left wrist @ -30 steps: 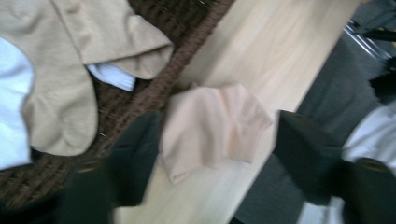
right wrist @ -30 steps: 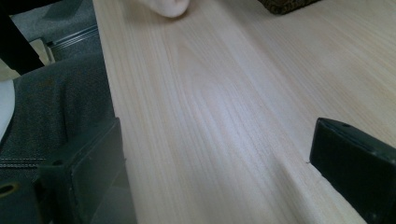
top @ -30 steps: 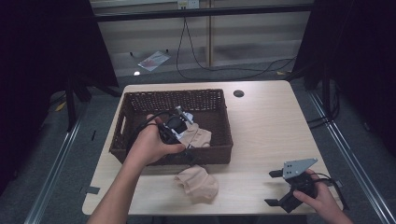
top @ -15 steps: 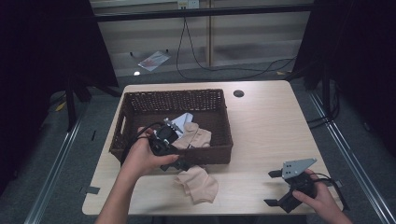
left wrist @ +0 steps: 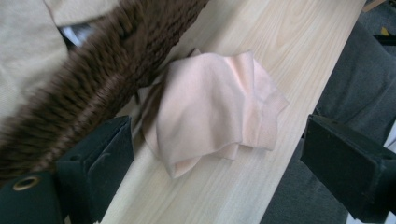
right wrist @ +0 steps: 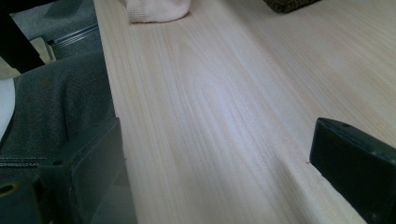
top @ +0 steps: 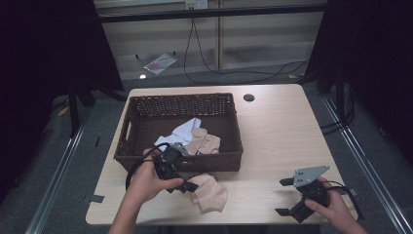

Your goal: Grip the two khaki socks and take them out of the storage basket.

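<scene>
At the left we have drawn our left gripper (top: 181,181) back out of the wicker basket (top: 229,161): a second ago it was reaching in among the cloths there, and now it hovers over the near strip of the table (top: 272,141), just outside the basket's front wall. Its jaws stand wide apart and carry nothing. The left gripper view shows them flanking the peach cloth (left wrist: 215,102) from above, with the brown weave of the basket (left wrist: 93,79) close against one jaw. We judge from this that a piece has gone into the basket and that this cloth is our next pick.

The peach cloth (top: 210,191) lies on the table right in front of the basket, touching or nearly touching its wall, close to the near edge. It is soft and loosely crumpled, folded over on itself with a few rounded ridges and one corner poking out toward the table edge; it should bunch easily between the jaws.

In the basket a white cloth (top: 184,131) and a beige cloth (top: 204,142) lie heaped together.

Far to the right, our right gripper (top: 288,197) has stayed where it was, resting low at the near right corner, well apart from the cloth, jaws wide and empty.
</scene>
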A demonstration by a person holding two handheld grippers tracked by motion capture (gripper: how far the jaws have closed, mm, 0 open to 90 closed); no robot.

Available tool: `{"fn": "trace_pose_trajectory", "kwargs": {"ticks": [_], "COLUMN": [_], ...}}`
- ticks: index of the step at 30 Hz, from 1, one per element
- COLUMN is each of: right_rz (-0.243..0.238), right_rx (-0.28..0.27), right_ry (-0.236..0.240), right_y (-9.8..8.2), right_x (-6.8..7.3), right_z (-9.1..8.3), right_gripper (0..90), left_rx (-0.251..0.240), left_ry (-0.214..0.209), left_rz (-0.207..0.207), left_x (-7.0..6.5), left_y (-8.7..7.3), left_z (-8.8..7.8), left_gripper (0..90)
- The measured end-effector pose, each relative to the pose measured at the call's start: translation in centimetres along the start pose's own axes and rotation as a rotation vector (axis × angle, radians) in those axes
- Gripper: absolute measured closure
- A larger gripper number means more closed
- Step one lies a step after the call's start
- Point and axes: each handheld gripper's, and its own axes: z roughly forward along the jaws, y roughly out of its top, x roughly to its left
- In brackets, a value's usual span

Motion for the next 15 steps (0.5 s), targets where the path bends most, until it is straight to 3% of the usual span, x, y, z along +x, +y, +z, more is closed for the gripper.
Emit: {"fn": "trace_pose_trajectory", "kwargs": {"ticks": [6,10,12,15], "right_rz": [-0.004,-0.003,-0.006,-0.006], "right_rx": [-0.001,-0.004,-0.004,-0.004], "right_ry": [0.001,-0.003,0.001,0.000], "right_y": [0.0,0.0,0.0,0.0], "right_x": [0.0,0.0,0.0,0.0], "right_z": [-0.1,-0.1,-0.1,-0.1], "right_gripper": [2.7,2.7,2.7,2.7], "left_rx": [0.032,0.026,0.014,0.007], "left_ry": [-0.012,-0.013,-0.005,-0.003], "left_rz": [0.024,0.036,0.072,0.077], "left_x": [-0.1,-0.3,-0.3,-0.3], "left_y": [-1.1,-1.5,-1.5,-1.6], "left_z": [2.0,2.8,3.3,4.5], "left_gripper": [8.1,8.0,8.0,7.4]}}
